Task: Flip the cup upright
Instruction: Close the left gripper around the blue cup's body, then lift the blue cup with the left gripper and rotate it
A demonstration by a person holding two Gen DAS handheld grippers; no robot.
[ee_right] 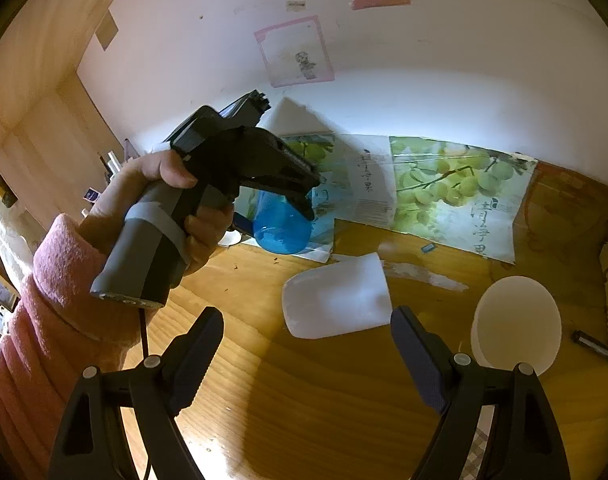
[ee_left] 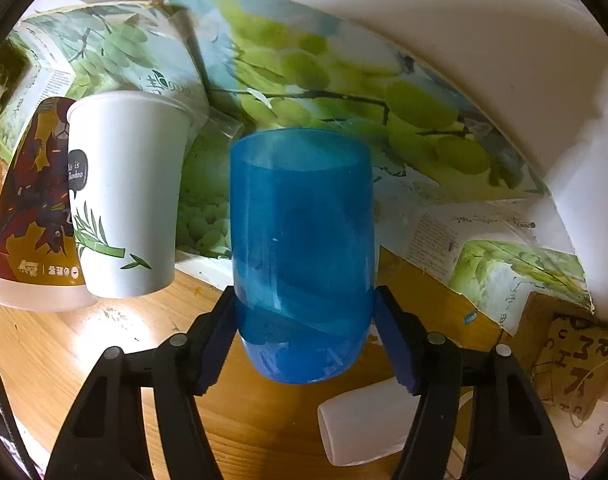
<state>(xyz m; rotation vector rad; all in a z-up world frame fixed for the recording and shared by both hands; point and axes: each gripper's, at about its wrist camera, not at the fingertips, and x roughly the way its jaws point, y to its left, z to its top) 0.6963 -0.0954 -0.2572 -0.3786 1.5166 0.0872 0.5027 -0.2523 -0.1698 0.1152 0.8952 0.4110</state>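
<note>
Left gripper (ee_left: 304, 320) clamped on blue cup (ee_left: 302, 240), lifted off desk (ee_left: 84, 352). I level the base before lowering. Right gripper (ee_right: 308, 344) apart, empty.

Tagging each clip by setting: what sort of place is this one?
Probably a home desk or table in a child's room: a scuffed wooden tabletop, a drawing taped to the wall, and flattened grape packaging propped behind assorted cups.
</note>
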